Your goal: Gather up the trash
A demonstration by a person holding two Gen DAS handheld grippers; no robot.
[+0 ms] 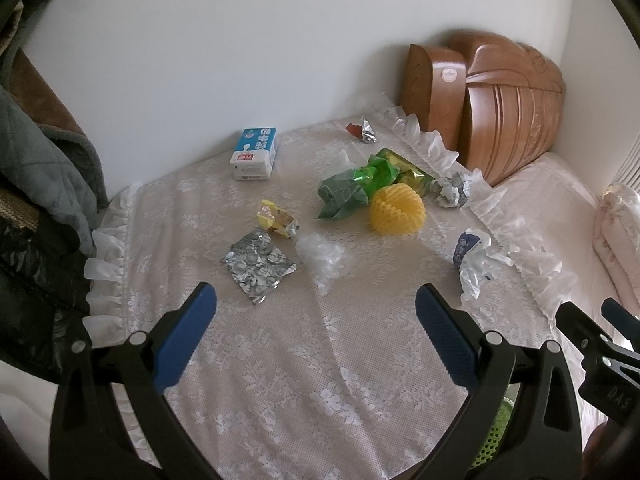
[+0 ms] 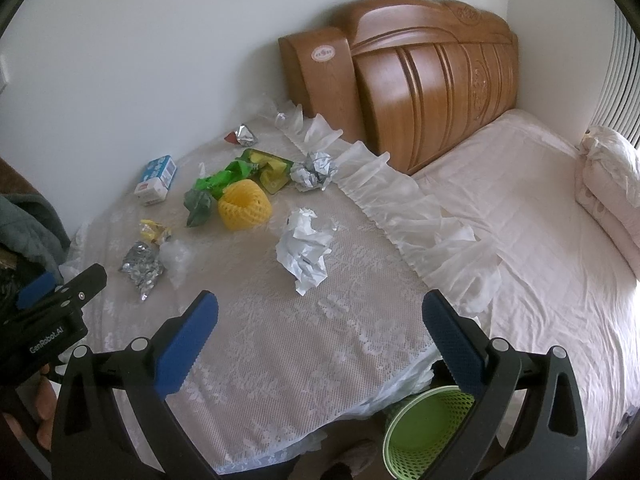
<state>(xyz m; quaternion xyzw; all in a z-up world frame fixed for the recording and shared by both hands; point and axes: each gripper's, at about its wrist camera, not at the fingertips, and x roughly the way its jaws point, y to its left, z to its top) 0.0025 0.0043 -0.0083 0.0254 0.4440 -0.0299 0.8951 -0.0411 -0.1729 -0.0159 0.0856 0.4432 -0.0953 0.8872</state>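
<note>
Trash lies on a lace-covered table: a silver foil wrapper, clear plastic, a yellow wrapper, a yellow foam net, green wrappers, a blue-white carton, crumpled white paper, and a foil ball. My left gripper is open and empty, above the table short of the foil wrapper. My right gripper is open and empty, just short of the white paper. A green mesh bin stands below the table's near edge.
A wooden headboard and a bed with a pink sheet lie to the right. Folded bedding sits at far right. Dark clothes hang at left. A white wall runs behind the table.
</note>
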